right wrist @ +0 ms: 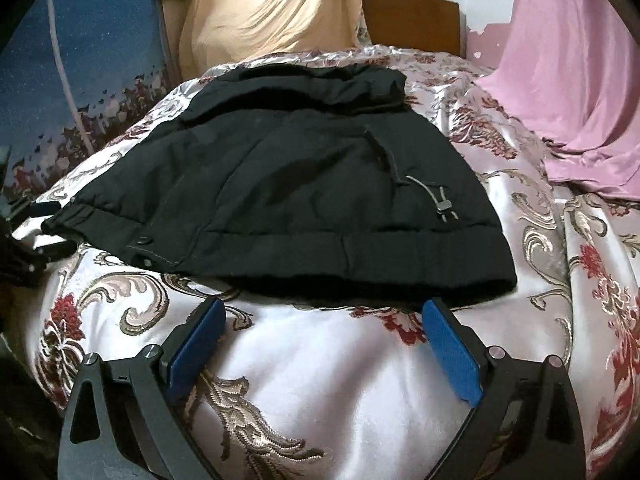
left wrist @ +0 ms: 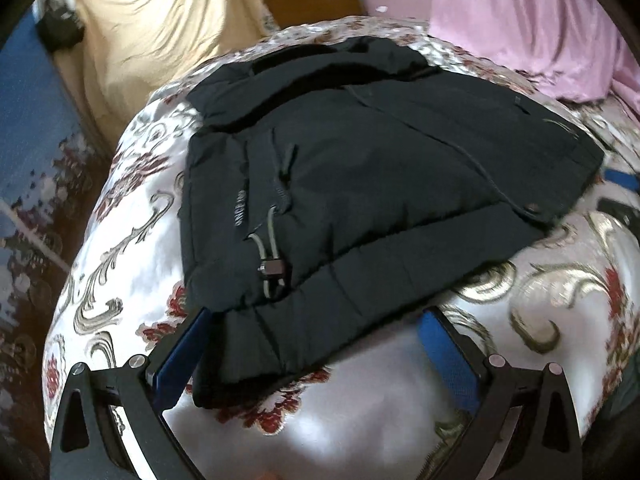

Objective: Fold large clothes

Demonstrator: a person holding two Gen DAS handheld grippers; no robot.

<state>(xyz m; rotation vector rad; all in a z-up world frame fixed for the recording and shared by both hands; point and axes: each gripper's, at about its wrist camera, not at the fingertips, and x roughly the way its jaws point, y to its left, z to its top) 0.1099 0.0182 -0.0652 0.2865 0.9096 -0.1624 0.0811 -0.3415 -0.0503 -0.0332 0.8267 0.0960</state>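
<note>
Lying folded into a compact bundle, the black jacket (left wrist: 360, 184) fills the middle of the left wrist view and rests on the floral bedspread (left wrist: 132, 216); the same jacket (right wrist: 288, 200) sits in the centre of the right wrist view. A grey drawcord with a toggle (left wrist: 272, 270) lies on its top surface, left of centre. The left gripper (left wrist: 316, 344) sits at the lower edge of its frame, jaws spread wide, with a corner of the jacket's hem lying between the blue pads (left wrist: 180, 356) but not clamped. The right gripper (right wrist: 320, 344) is likewise spread wide, holding nothing, just short of the hem. A peach cloth (right wrist: 272, 8) hangs at upper left, a pink cloth (right wrist: 572, 92) at upper right.
</note>
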